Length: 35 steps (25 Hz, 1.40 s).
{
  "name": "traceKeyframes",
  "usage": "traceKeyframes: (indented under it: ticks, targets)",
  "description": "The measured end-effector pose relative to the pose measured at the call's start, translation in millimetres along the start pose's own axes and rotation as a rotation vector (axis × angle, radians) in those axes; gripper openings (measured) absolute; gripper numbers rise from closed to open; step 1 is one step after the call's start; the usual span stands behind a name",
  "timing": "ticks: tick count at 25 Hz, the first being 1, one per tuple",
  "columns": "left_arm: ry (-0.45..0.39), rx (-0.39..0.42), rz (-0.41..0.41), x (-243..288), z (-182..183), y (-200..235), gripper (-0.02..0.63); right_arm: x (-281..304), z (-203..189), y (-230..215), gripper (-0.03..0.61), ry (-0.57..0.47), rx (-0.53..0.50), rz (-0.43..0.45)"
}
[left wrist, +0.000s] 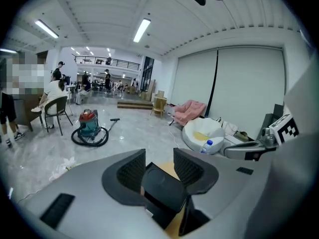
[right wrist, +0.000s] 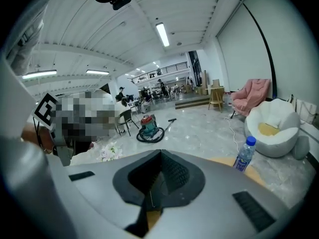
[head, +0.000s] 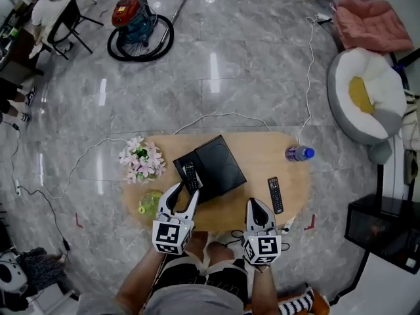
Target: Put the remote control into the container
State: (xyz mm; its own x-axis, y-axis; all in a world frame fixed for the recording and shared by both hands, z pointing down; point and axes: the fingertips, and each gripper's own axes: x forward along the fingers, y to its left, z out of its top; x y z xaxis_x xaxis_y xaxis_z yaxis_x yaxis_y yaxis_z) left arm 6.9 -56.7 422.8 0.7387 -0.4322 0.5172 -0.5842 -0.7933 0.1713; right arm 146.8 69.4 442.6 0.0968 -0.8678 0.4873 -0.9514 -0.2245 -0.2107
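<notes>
l gripper [head: 184,194] jaws apart, r gripper [head: 255,204] jaws together, both nose-down

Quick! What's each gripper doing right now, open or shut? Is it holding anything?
Left gripper: jaws open, holding nothing.
Right gripper: jaws shut, holding nothing.
</notes>
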Motion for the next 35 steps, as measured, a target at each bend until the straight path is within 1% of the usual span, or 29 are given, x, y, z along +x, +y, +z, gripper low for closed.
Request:
traceKeyframes:
  ticks: [3, 7, 8, 11, 14, 18, 26, 31, 35]
  targets:
    - [-0.050, 0.029, -0.002, -15, 22, -6, 0.154, -10, 18, 3, 0.011, -0.033, -0.009, 0.001]
    - [-0.108, 0.050, 0.002, -34, 47, -17, 0.073, -26, 36, 5, 0.011, -0.061, -0.018, -0.001]
    - [-0.120, 0.057, 0.000, -39, 52, -21, 0.049, -30, 40, 6, 0.011, -0.066, -0.018, -0.002]
    - [-0.139, 0.077, -0.017, -52, 62, -32, 0.009, -44, 50, 6, 0.011, -0.087, -0.015, -0.011]
    - [-0.145, 0.095, -0.030, -61, 65, -42, 0.008, -58, 57, 5, 0.011, -0.110, -0.007, -0.021]
    - [-0.162, 0.095, -0.050, -69, 65, -50, 0.008, -68, 58, 2, 0.011, -0.130, 0.012, -0.038]
    - [-0.192, 0.118, -0.066, -72, 76, -58, 0.008, -77, 60, -2, 0.011, -0.136, 0.011, -0.052]
    - [-0.178, 0.147, -0.119, -61, 72, -74, 0.008, -82, 49, -16, 0.011, -0.123, 0.022, -0.089]
    - [-0.146, 0.157, -0.185, -43, 60, -88, 0.008, -86, 34, -39, 0.011, -0.098, 0.018, -0.149]
